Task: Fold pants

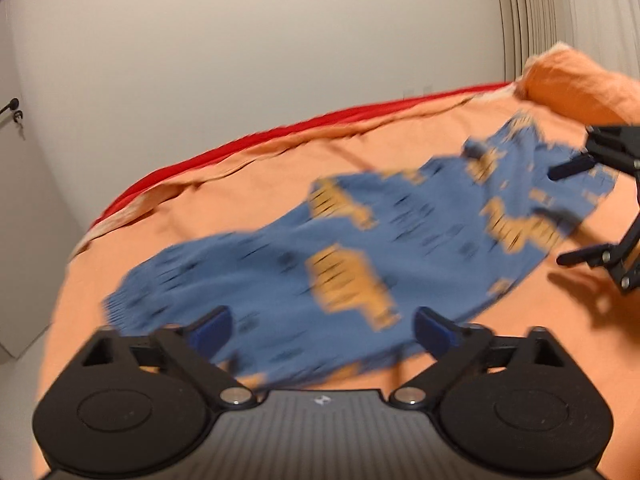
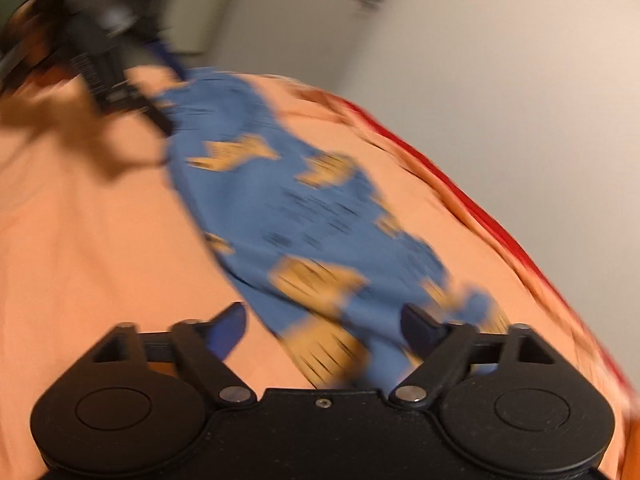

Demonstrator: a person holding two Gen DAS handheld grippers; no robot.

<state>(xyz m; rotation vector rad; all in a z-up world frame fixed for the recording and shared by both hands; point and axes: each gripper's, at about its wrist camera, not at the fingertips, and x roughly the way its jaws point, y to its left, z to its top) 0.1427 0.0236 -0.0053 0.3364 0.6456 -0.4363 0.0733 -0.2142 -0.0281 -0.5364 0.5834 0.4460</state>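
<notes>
Blue pants point(image 1: 360, 240) with yellow-orange prints lie stretched across an orange bed cover point(image 1: 240, 184); both views are motion-blurred. My left gripper point(image 1: 322, 326) is open just above one end of the pants, fingers point(image 1: 212, 326) spread either side of the cloth. My right gripper point(image 2: 322, 326) is open over the other end of the pants point(image 2: 312, 220). The right gripper also shows in the left wrist view point(image 1: 568, 216), open at the far end. The left gripper shows blurred in the right wrist view point(image 2: 120, 80) at the pants' far end.
A red sheet edge point(image 1: 280, 132) runs along the bed's far side against a white wall. An orange pillow point(image 1: 580, 80) lies at the back right. A door with a handle point(image 1: 12, 108) stands at left.
</notes>
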